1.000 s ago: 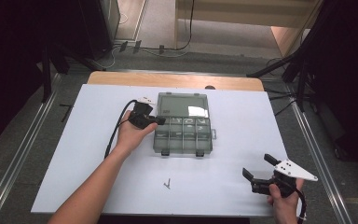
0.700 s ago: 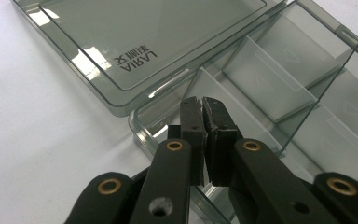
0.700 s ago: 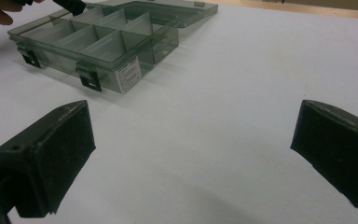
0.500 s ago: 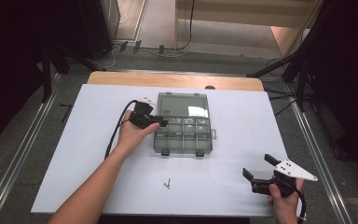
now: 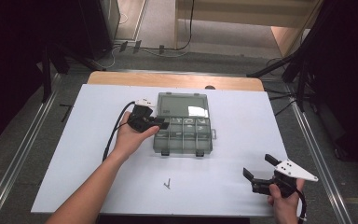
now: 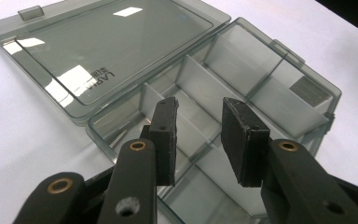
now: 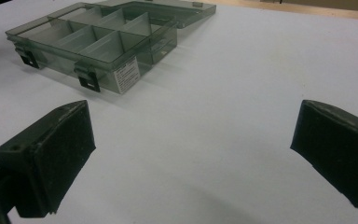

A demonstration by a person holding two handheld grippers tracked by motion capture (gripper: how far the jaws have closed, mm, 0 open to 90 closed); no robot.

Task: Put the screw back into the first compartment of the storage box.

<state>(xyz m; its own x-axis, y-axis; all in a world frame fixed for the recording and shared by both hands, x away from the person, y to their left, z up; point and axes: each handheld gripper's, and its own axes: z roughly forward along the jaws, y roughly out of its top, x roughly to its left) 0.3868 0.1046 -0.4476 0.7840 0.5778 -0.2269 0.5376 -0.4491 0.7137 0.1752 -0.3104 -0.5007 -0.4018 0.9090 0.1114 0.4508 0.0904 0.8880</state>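
Now, step: dropping a small part into the box (image 5: 182, 125), table middle.
Left claw (image 6: 200, 140): just let go, nothing between pads.
Right claw (image 7: 191, 158): wide apart, nothing held.
Next: fetch screw (image 5: 167, 183), at 6 o'clock from box.

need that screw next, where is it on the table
In the high view, the screw lies on the white table, nearer the person than the open box, toward the left.

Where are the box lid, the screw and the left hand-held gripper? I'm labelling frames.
Lid (image 5: 182, 105): high view, middle of the open panel.
Screw (image 5: 167, 183): high view, its shaft.
Left hand-held gripper (image 6: 198, 135): left gripper view, midway between its fingertips.
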